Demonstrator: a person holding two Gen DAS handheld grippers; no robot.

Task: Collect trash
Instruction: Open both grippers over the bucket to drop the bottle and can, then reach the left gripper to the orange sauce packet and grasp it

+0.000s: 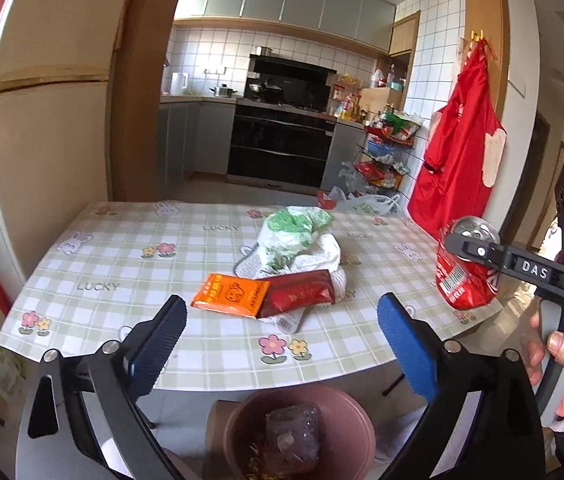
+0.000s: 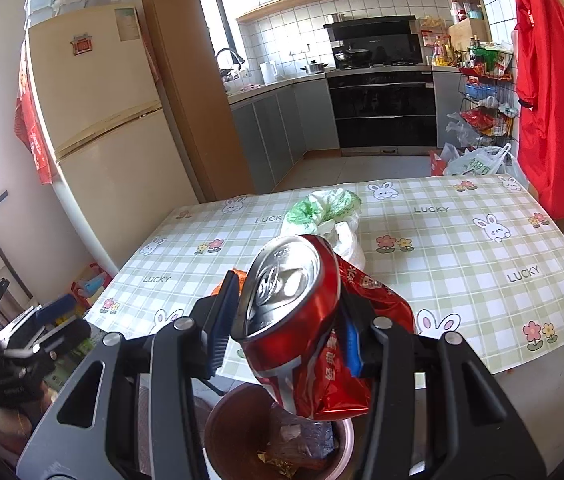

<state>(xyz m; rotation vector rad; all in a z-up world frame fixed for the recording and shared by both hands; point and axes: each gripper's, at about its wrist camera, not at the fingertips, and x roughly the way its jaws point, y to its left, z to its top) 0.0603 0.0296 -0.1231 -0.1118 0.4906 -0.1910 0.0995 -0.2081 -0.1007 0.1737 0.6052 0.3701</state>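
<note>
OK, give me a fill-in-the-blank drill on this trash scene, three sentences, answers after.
1. The right tool is shut on a crushed red ____.
2. The left tool is open and holds ____.
3. Below the table's near edge stands a round ____-coloured bin with trash already inside.

Missing words: can; nothing; pink

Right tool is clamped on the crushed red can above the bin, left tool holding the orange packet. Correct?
Not quite. The left tool is open and empty; the flat orange packet lies on the checked tablecloth, per the left wrist view. The right tool does clamp the crushed red can above the brown round bin.
</note>
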